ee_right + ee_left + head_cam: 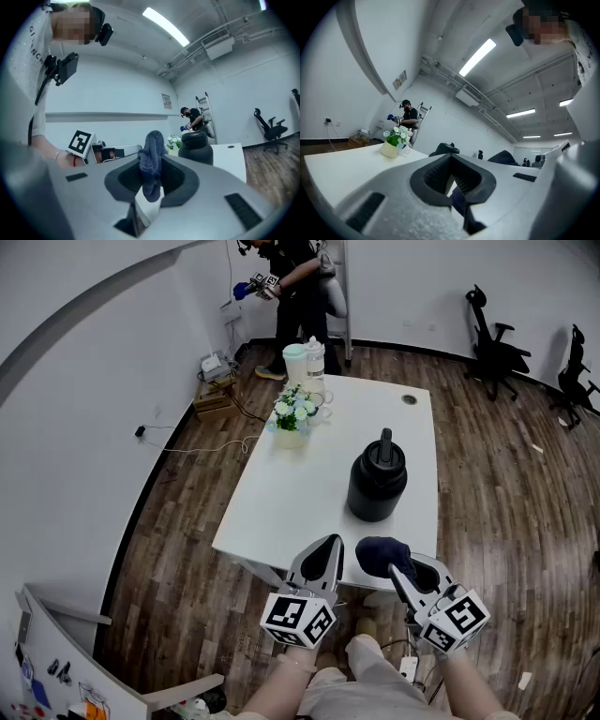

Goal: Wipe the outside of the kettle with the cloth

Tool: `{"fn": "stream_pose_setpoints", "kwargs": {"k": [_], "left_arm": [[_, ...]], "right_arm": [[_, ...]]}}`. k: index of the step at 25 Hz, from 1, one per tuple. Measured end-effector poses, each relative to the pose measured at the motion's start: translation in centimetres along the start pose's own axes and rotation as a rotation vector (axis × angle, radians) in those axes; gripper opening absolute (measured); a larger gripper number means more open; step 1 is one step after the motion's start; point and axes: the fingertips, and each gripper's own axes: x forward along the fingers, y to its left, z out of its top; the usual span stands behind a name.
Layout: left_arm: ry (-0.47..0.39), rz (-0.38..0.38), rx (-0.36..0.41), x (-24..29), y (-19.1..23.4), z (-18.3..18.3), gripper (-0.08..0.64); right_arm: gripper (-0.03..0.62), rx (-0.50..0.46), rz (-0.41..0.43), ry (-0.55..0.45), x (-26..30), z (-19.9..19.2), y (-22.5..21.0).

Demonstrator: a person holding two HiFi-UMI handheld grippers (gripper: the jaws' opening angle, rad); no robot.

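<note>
One cloth (379, 554) gripped, kettle (377, 479) untouched

The right gripper (403, 570) was clamped on the dark blue cloth, which bunched above its jaws. The left gripper (325, 547) was closed, with nothing between its jaws. Both hovered at the near edge of the white table (291, 493). The black kettle stood upright on it, apart from both.

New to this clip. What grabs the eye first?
The black kettle stands alone in the middle of the white table, straight ahead. In the foreground, by the table's near edge, the right gripper has its jaws shut on a dark blue cloth, and the left gripper beside it is shut and empty. A pot of flowers sits toward the far end.
</note>
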Motion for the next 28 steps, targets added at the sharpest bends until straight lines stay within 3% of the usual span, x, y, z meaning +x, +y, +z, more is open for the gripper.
{"fn": "stream_pose_setpoints", "kwargs": {"k": [5,9,16,23,28], "left_arm": [[-0.016,0.007,0.017,4.0,-0.1,0.5,0.006],[0.004,0.015,0.002,8.0,0.2,-1.8,0.006],[0.055,0.0,-0.082,11.3,-0.3,-7.4,0.005],[0.143,-0.048,-0.078,12.5,-1.6,-11.2,0.005],[0.19,-0.055,-0.07,13.0,-1.2,-13.7,0.006]], "right_arm": [[0.055,-0.026,0.043,-0.028,2.7,2.3,-3.7],[0.055,-0.013,0.015,-0.02,5.6,2.1,-8.8],[0.055,0.086,-0.115,0.038,7.3,-2.4,-14.7],[0.055,0.166,-0.204,0.217,7.4,-8.9,-17.5],[0.055,0.209,-0.24,0.289,7.8,-12.8,-18.1]]}}
